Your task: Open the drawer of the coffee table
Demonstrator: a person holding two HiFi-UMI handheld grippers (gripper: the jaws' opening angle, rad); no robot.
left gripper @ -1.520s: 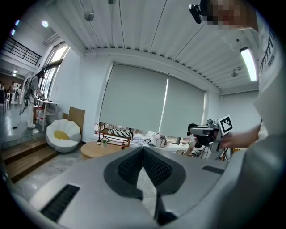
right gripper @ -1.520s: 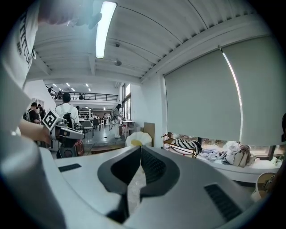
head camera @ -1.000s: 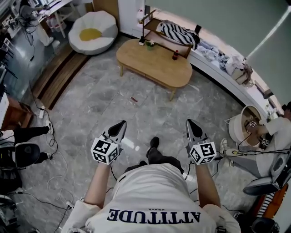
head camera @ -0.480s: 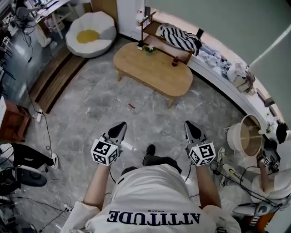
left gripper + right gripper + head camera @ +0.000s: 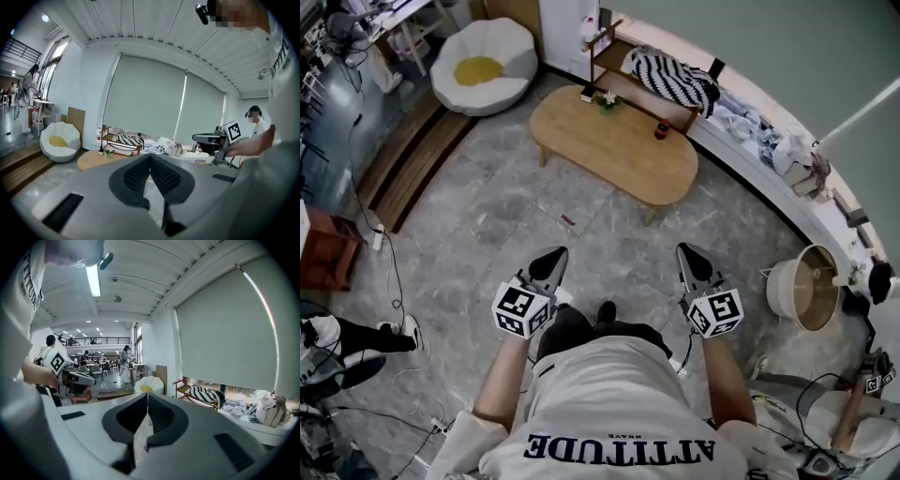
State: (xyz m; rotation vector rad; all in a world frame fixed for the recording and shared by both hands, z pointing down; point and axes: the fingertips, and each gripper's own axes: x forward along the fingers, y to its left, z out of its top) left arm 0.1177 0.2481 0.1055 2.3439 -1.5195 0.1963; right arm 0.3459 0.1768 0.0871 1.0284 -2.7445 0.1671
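Note:
The oval wooden coffee table [image 5: 617, 142] stands on the grey stone floor well ahead of me, with a small plant [image 5: 606, 98] and a dark red bottle [image 5: 661, 129] on its top. No drawer shows from here. In the left gripper view the coffee table [image 5: 96, 158] appears far off, past the shut jaws. My left gripper [image 5: 555, 255] and right gripper [image 5: 686, 253] are both held out in front of my body, pointing at the table and far short of it. Both are shut with nothing between them.
A white round seat with a yellow centre [image 5: 481, 68] sits at the back left. A low shelf with a striped cushion [image 5: 675, 80] stands behind the table along a curved white ledge. A round basket [image 5: 804, 292] is at the right; cables [image 5: 389, 272] lie at the left.
I have walked toward the coffee table, which now sits a little lower and closer in the head view. Both grippers keep their pose, shut. People at the edges have shifted.

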